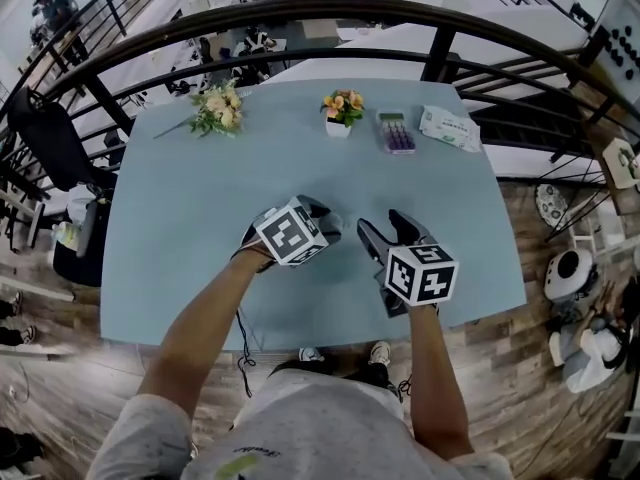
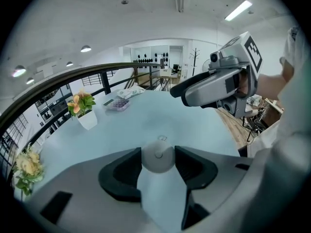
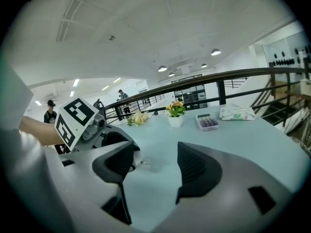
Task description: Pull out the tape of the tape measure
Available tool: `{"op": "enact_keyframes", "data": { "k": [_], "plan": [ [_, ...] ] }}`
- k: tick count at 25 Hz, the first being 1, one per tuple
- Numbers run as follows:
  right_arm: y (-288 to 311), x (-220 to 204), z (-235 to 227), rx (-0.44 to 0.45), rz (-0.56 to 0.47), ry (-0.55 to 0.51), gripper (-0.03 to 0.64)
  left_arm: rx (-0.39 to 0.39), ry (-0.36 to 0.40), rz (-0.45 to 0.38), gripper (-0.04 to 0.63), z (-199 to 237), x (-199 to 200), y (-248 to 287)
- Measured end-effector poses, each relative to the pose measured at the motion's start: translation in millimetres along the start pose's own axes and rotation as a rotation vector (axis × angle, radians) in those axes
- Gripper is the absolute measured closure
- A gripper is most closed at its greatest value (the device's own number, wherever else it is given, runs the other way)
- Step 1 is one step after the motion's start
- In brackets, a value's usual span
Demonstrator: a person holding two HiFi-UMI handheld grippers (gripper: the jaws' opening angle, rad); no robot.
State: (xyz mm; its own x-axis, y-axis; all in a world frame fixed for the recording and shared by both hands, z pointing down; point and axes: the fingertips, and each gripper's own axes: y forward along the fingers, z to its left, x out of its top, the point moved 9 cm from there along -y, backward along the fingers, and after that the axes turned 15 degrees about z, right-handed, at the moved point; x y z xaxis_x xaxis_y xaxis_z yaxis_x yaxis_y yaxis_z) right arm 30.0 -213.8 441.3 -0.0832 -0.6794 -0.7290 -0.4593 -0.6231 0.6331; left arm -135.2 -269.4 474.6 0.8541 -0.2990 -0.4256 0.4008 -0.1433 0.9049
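A small round white tape measure [image 2: 158, 155] sits between the jaws of my left gripper [image 2: 158, 168], whose dark pads press on both its sides just above the pale blue table [image 2: 160, 118]. A little pull tab [image 2: 162, 138] sticks out of its far side. In the right gripper view the case [image 3: 127, 162] and the tab [image 3: 142, 163] peek out past the left jaw. My right gripper [image 3: 155, 161] is open and holds nothing, a short way from the tab. In the head view the left gripper [image 1: 330, 226] and the right gripper [image 1: 385, 228] face each other at the table's near middle.
At the table's far side stand a white pot of orange flowers [image 1: 342, 110], a loose bouquet [image 1: 218, 110], a purple tray of small items [image 1: 395, 133] and a pack of wipes [image 1: 450, 128]. A black railing [image 1: 300, 13] curves behind the table.
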Motion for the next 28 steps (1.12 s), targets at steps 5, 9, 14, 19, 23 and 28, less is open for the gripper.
{"op": "enact_keyframes", "data": {
  "k": [5, 9, 14, 19, 23, 28],
  "plan": [
    [-3, 6, -10, 0.069, 0.007, -0.021, 0.337, 0.032, -0.042, 0.004, 0.380, -5, 8, -10],
    [-4, 13, -15, 0.146, 0.004, -0.018, 0.337, 0.066, -0.093, 0.001, 0.380, -7, 15, -20],
    [-1, 17, -24, 0.266, 0.000, 0.032, 0.337, 0.097, -0.144, -0.009, 0.380, -10, 24, -31],
    [4, 18, -29, 0.383, 0.009, 0.090, 0.339, 0.122, -0.170, -0.013, 0.380, -14, 31, -41],
    [6, 16, -33, 0.470, 0.005, 0.168, 0.342, 0.144, -0.172, -0.015, 0.380, -20, 39, -48],
    [9, 12, -31, 0.566, -0.002, 0.269, 0.372, 0.159, -0.167, -0.022, 0.380, -27, 44, -57]
  ]
}}
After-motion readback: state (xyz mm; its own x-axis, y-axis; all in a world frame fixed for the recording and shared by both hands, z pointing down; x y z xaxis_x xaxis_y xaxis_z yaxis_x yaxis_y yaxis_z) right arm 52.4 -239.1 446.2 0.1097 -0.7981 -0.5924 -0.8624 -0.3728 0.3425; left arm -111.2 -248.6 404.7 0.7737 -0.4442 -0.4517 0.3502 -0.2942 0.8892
